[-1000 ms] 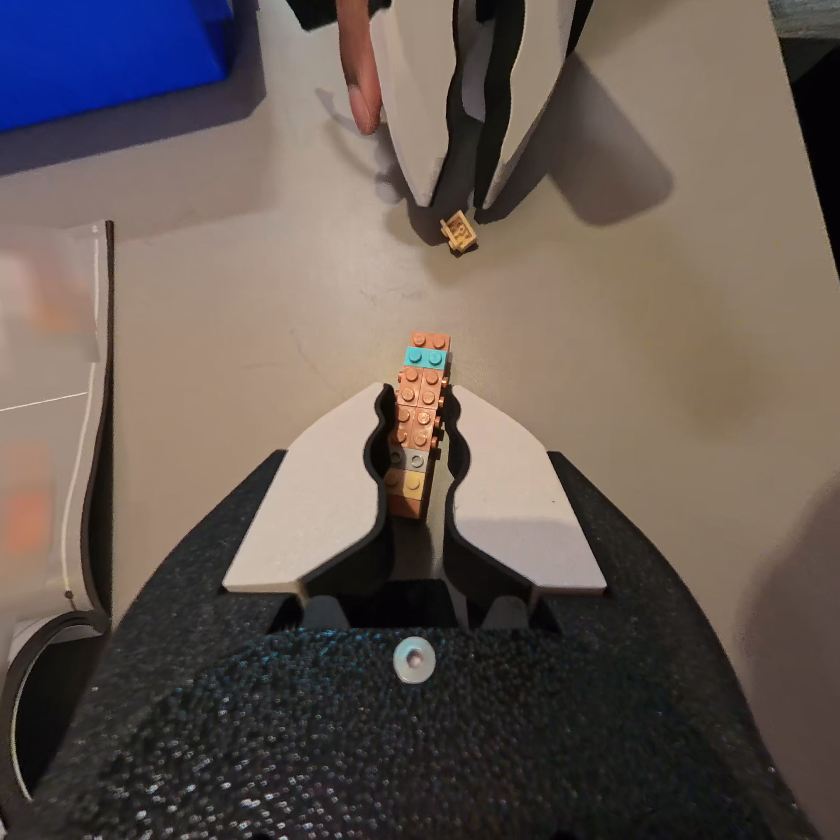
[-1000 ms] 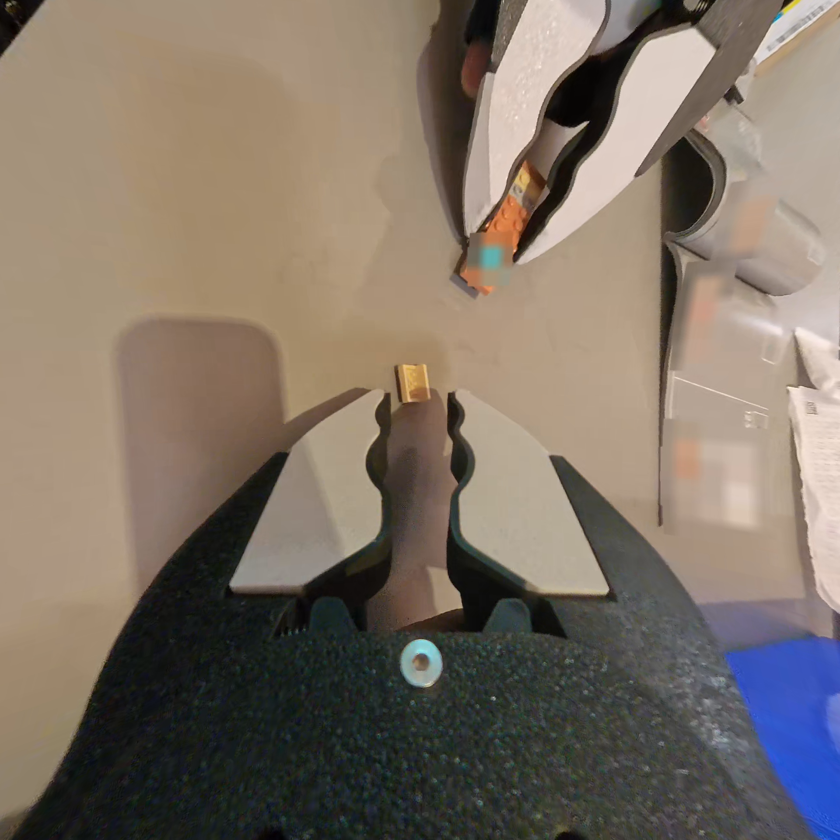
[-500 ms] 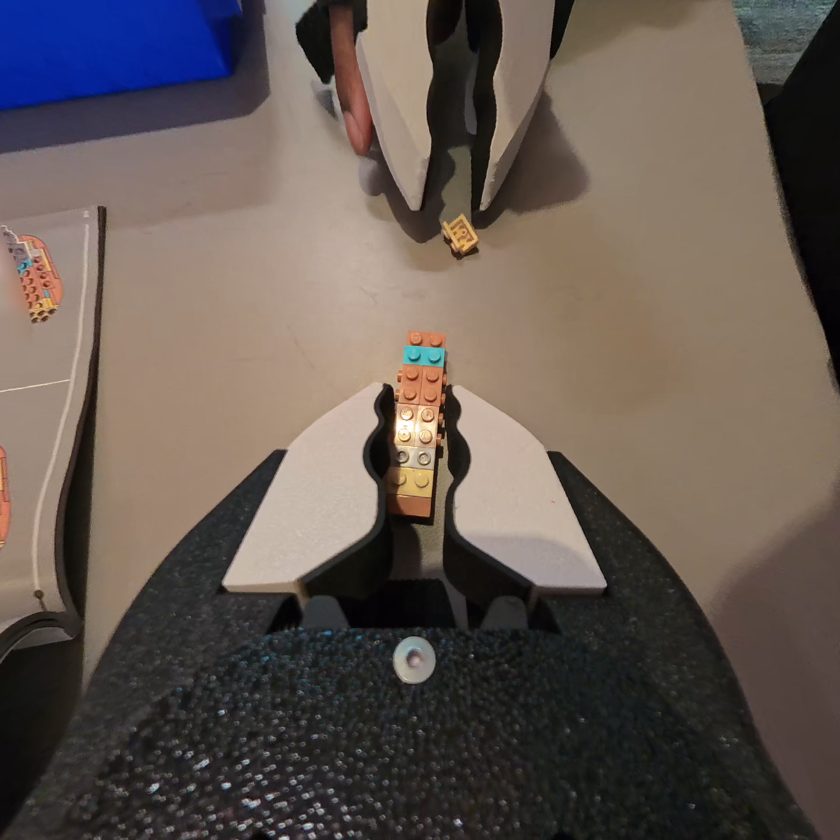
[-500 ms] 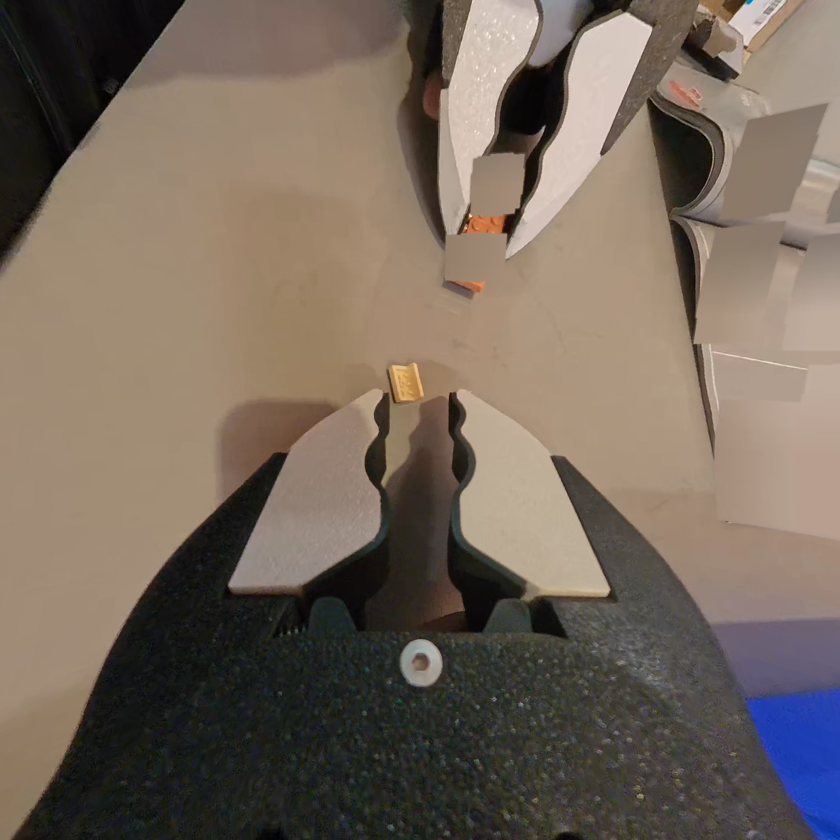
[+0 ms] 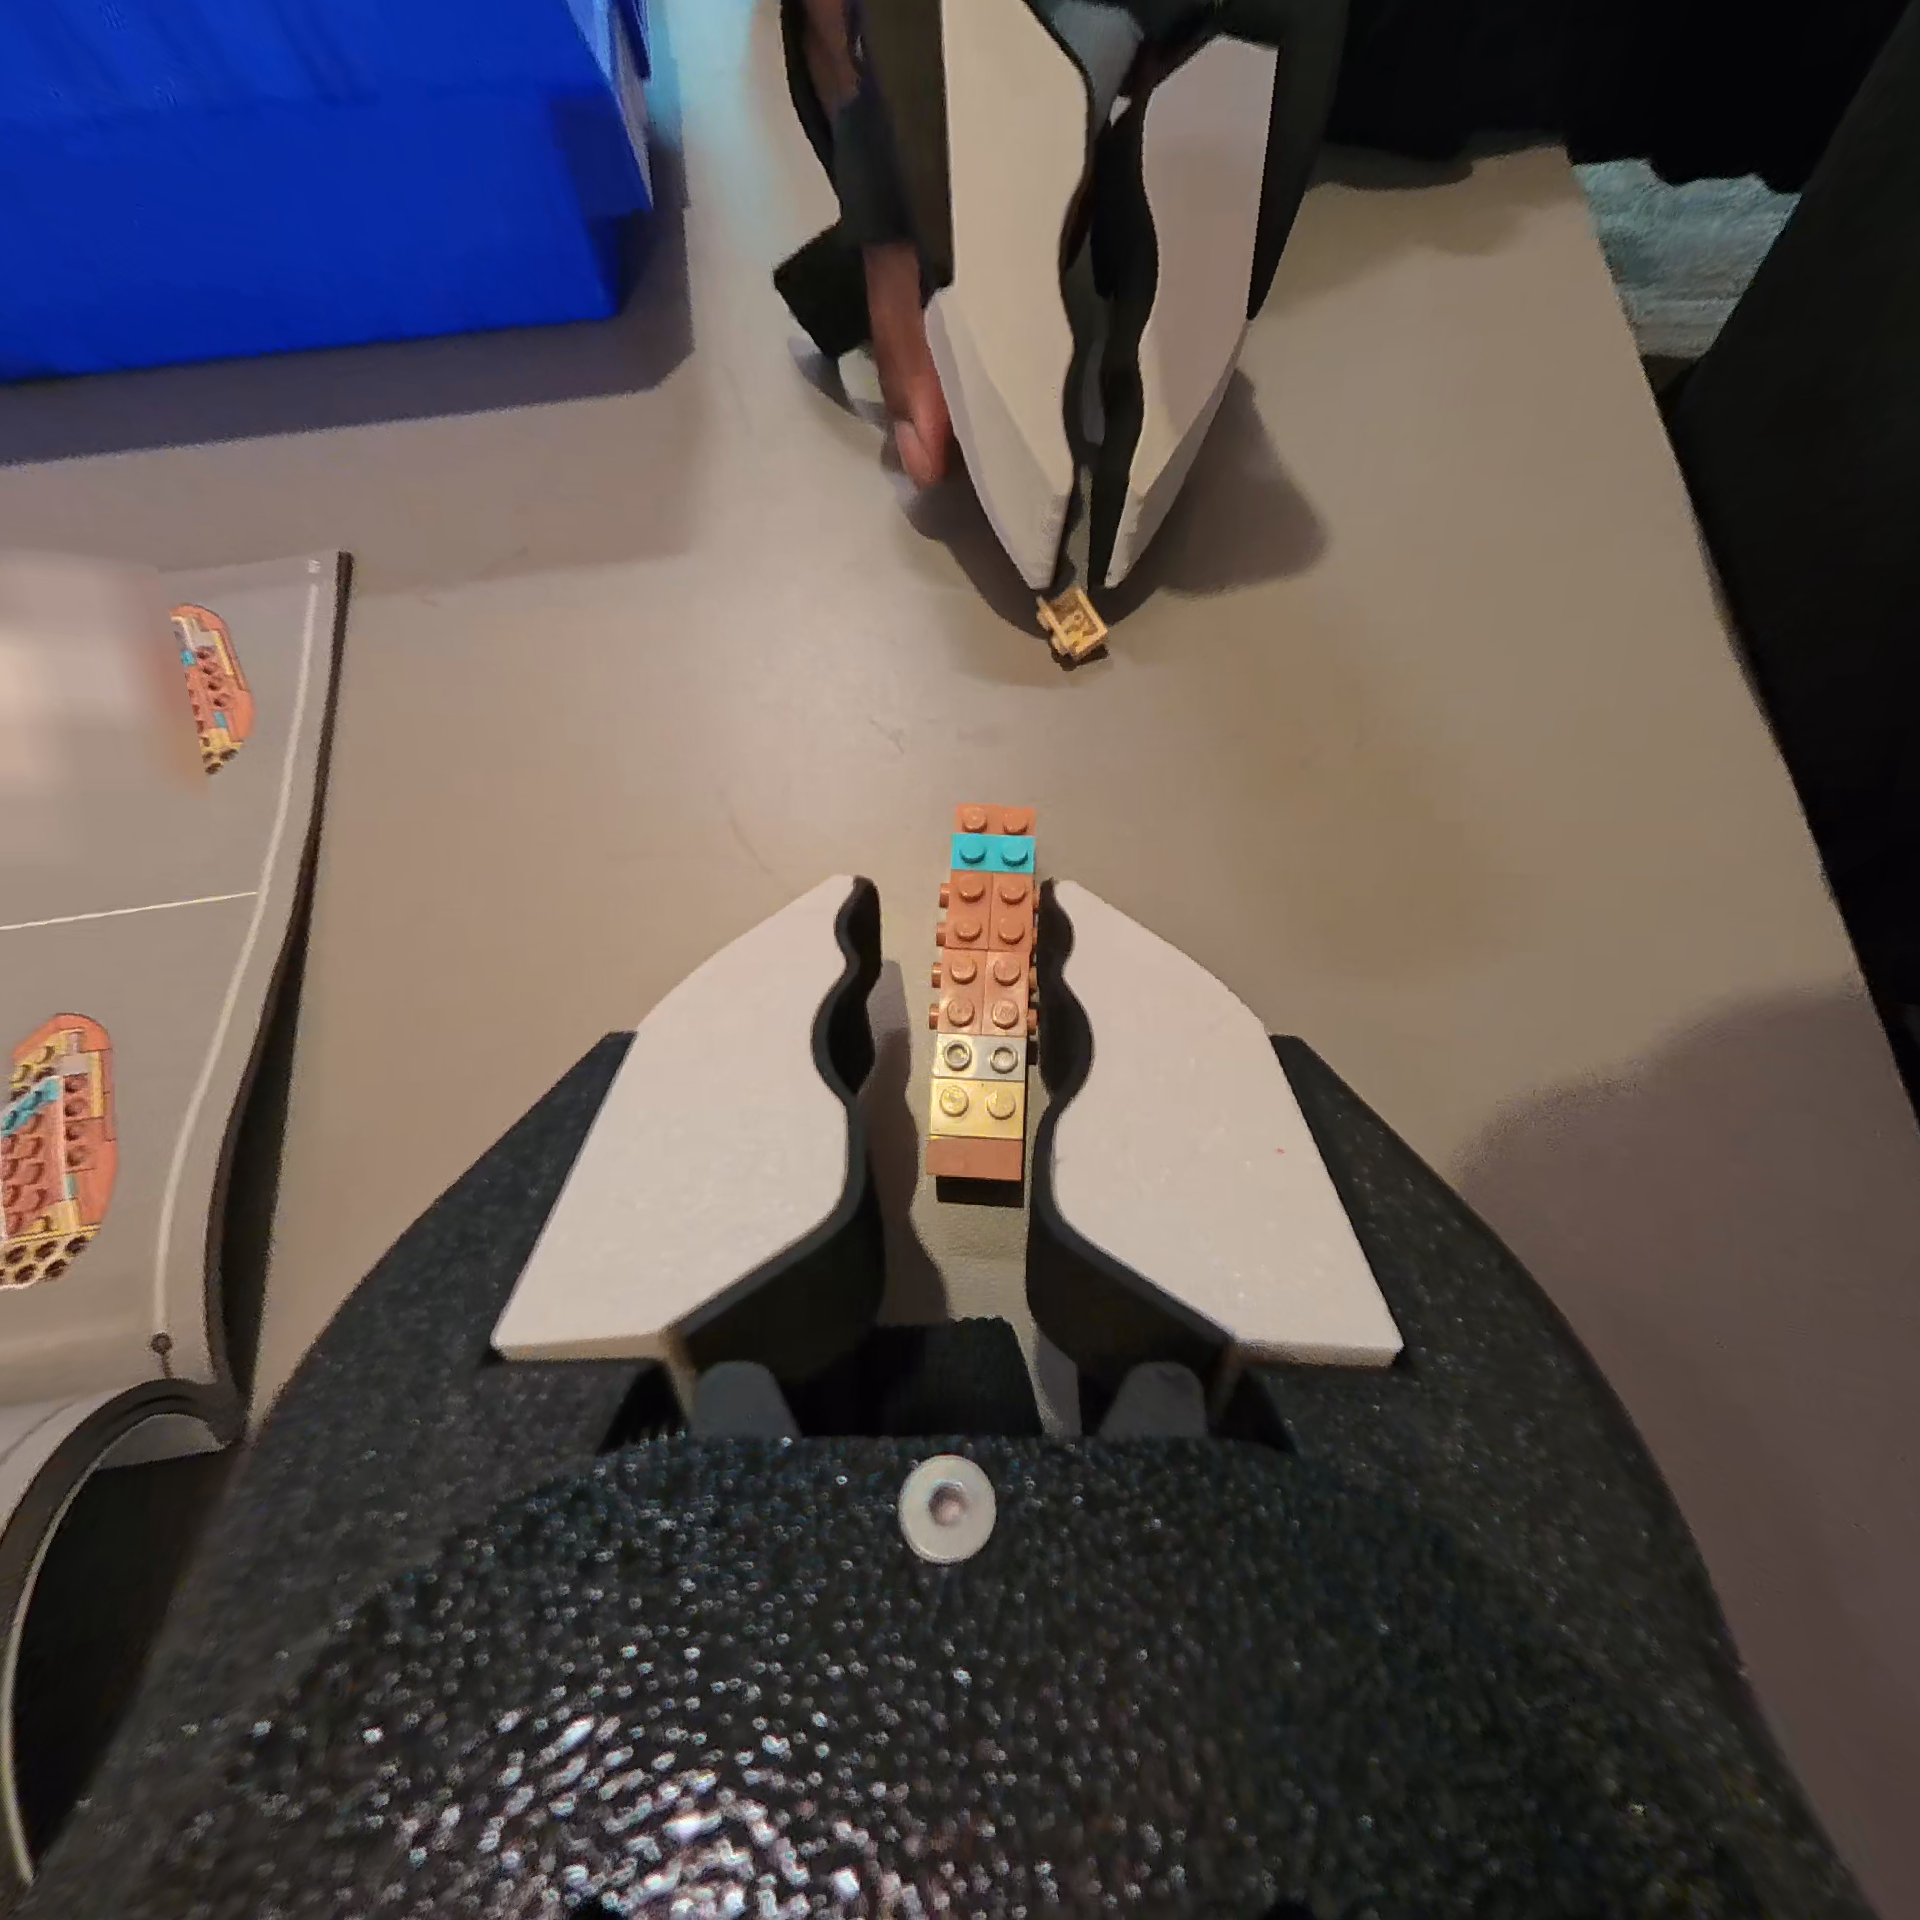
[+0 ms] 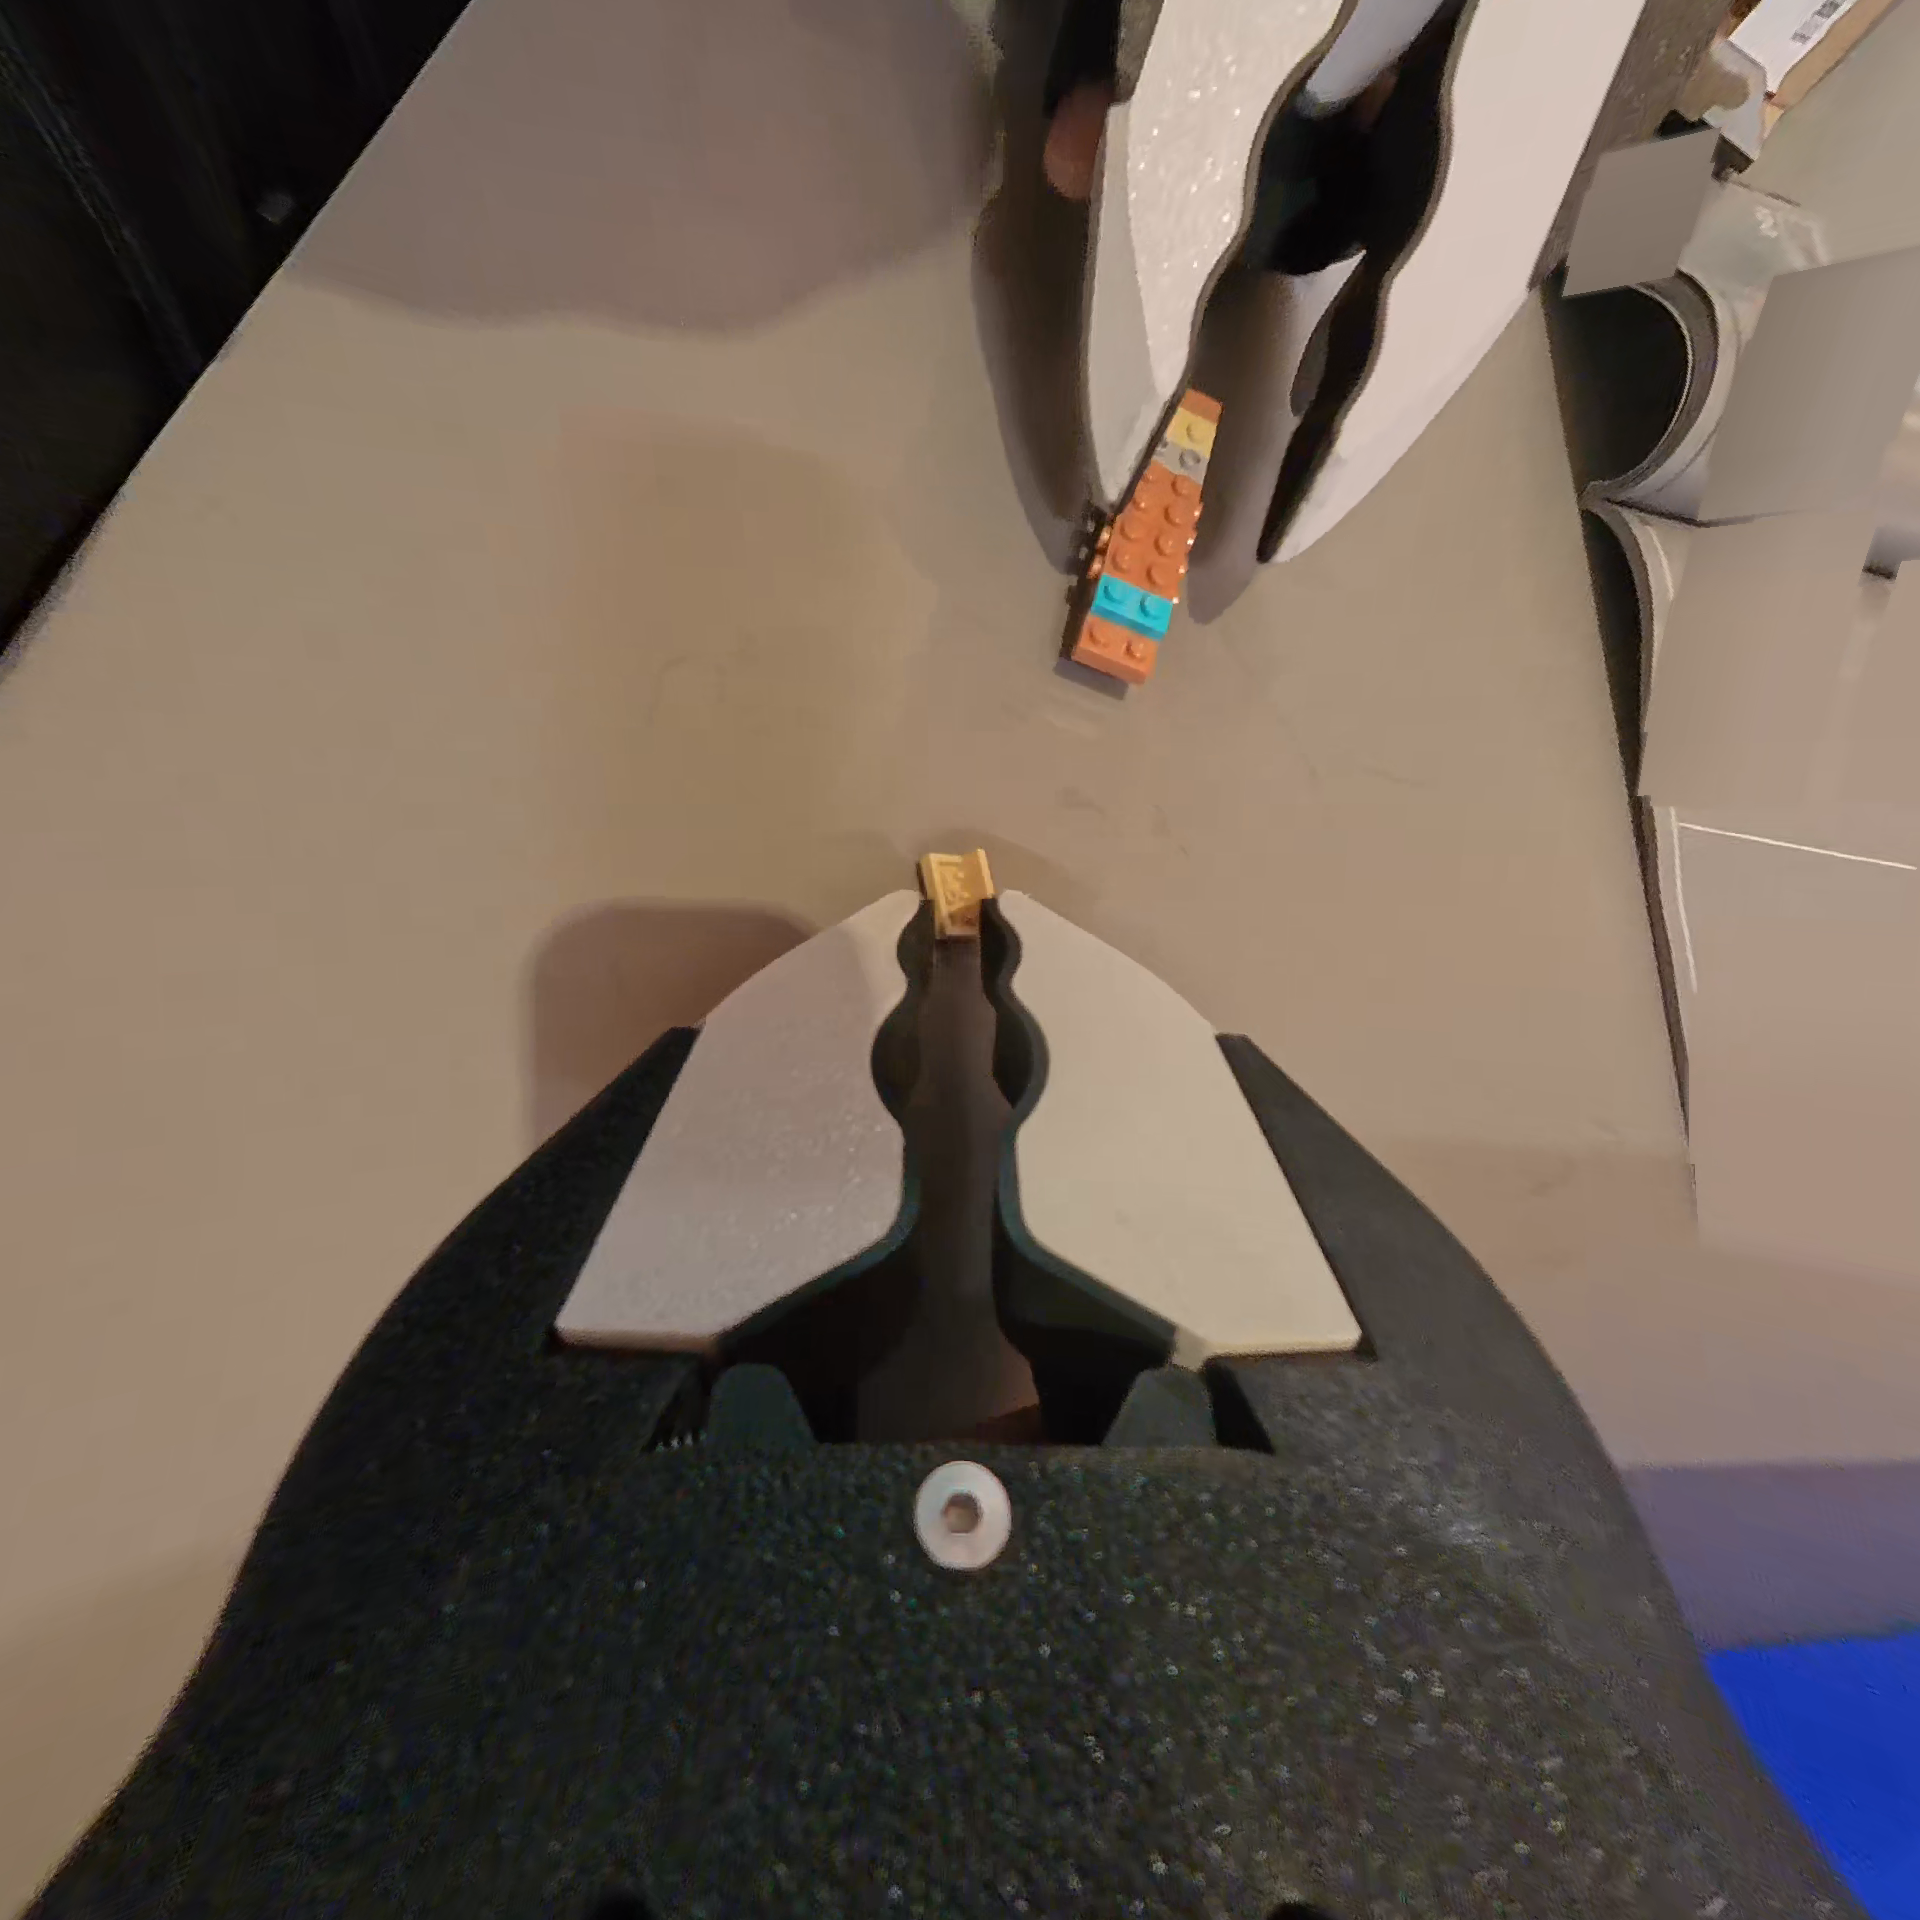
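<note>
Right tool (image 6: 958,902) pinches one gold piece (image 6: 956,891).

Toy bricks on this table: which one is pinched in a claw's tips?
The small gold brick, alone between the right claw's tips. The long brown strip with a teal band lies between the left claw's spread fingers, a gap showing on one side.

Brick strip (image 5: 987,997) banded reddish-brown, teal, grey and tan with a brown end, small tan-gold brick (image 6: 956,894), beige-grey bench (image 5: 1351,831), bright blue bin (image 5: 312,177), grey booklet (image 5: 135,935) printed with orange brick drawings, speckled black gripper bodies with pale grey fingers (image 5: 717,1122)
</note>
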